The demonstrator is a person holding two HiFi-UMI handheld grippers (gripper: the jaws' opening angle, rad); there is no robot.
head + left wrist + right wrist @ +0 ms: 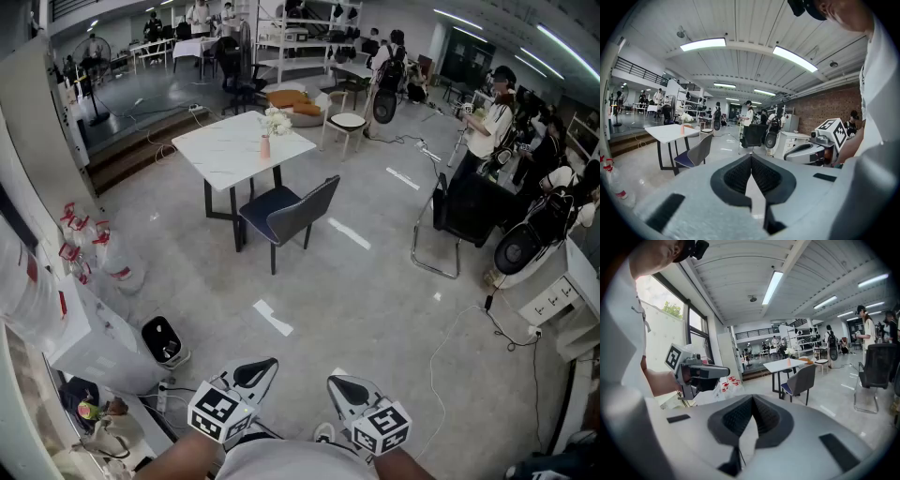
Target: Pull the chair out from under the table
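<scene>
A grey-backed chair (pixel 289 216) with a dark blue seat stands partly tucked at the near side of a white table (pixel 225 159); it also shows as the chair (pixel 693 153) and the chair (pixel 802 380) in the gripper views. The table carries a pink vase of white flowers (pixel 269 131). My left gripper (pixel 265 368) and right gripper (pixel 339 383) are close to my body at the bottom of the head view, several steps from the chair. Both are shut with nothing between the jaws.
A black office chair (pixel 448 217) and several people stand at the right. Water bottles (pixel 94 246) and a small black device (pixel 163 341) sit at the left by a white counter (pixel 56 319). Cables (pixel 450 347) trail on the grey floor, which has white tape marks (pixel 273 318).
</scene>
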